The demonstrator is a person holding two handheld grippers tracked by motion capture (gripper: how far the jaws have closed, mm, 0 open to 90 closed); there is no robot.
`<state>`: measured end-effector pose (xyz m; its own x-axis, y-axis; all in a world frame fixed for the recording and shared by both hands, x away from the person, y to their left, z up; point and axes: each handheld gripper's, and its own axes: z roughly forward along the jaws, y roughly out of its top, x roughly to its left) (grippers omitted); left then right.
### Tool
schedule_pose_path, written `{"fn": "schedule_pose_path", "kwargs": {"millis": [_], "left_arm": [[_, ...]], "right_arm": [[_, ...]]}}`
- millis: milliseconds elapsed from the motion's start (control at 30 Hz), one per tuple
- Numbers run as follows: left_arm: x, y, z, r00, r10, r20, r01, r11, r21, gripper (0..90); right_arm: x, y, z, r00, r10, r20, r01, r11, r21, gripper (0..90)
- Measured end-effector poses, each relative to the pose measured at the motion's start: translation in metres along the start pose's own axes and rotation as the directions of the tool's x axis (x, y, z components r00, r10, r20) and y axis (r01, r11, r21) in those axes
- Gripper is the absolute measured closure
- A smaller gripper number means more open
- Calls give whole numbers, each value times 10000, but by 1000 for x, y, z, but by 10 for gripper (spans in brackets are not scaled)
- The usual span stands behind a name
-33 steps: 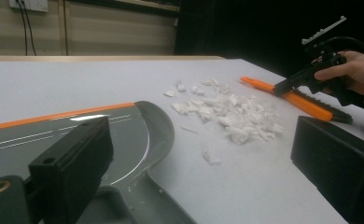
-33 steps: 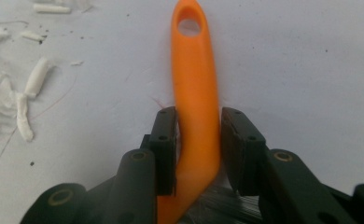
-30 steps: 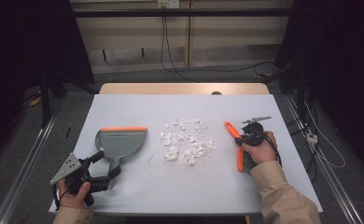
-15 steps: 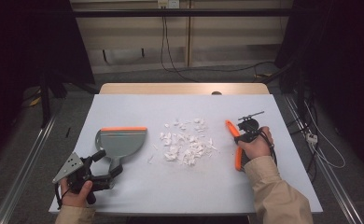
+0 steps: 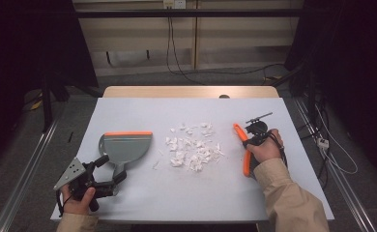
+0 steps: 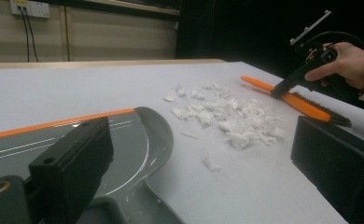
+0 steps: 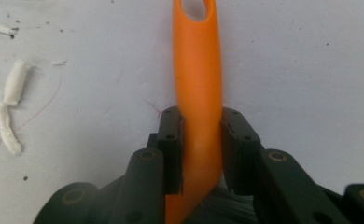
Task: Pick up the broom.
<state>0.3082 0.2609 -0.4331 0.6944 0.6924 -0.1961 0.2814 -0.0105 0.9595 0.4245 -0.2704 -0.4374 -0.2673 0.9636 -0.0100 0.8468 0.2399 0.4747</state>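
orange brush, slim handle, black bristles

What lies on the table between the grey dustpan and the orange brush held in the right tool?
In the high view, a scatter of white paper scraps lies between the dustpan and the brush; the left gripper view shows it too.

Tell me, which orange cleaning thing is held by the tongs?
The brush with the orange handle, on the right. The right tongs squeeze its handle. The dustpan with the orange edge just lies there, unheld.
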Motion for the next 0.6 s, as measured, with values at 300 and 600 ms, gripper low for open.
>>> {"fn": "schedule_pose_path", "kwargs": {"millis": [300, 600], "left_arm": [[-2, 4, -1, 10000, 90, 27, -90, 9999, -51, 52], [-12, 13, 8, 9996, 250, 159, -251, 9996, 89, 51]], "right_arm": [[-6, -5, -18, 9991, -122, -415, 65, 9909, -1341, 718], [-6, -34, -57, 9962, -339, -806, -30, 9083, -4183, 718]]}}
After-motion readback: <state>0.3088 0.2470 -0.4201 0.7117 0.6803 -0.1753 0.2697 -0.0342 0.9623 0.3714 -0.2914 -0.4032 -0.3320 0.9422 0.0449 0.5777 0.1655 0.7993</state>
